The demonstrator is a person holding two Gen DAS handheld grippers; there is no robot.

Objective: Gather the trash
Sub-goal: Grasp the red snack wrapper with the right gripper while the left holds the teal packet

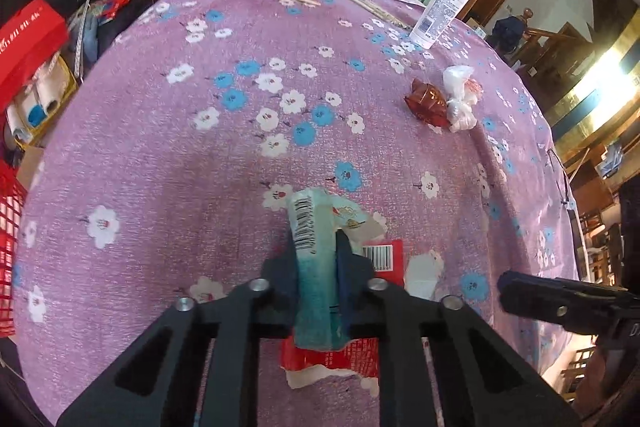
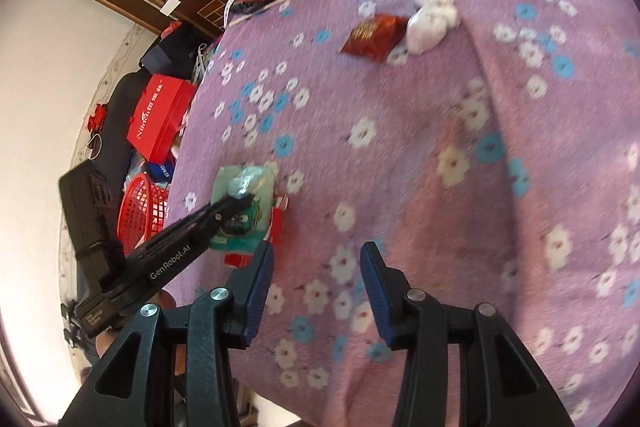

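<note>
While the left gripper (image 1: 316, 259) squeezes a teal wrapper (image 1: 314, 291) tight between its fingers (image 1: 347, 279), a torn red wrapper (image 1: 384, 255) lies under it on the table (image 1: 140, 167), near the front edge. The right gripper (image 2: 317, 287) hangs over bare flowery cloth with its fingers (image 2: 258, 291) about half open and holding nothing. Farther back, a dark red packet (image 1: 427, 102) touches a white plastic bag (image 1: 460, 95).

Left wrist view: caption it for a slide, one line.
Left hand-held gripper shut on a teal wrapper over a red wrapper on the floral tablecloth.
</note>
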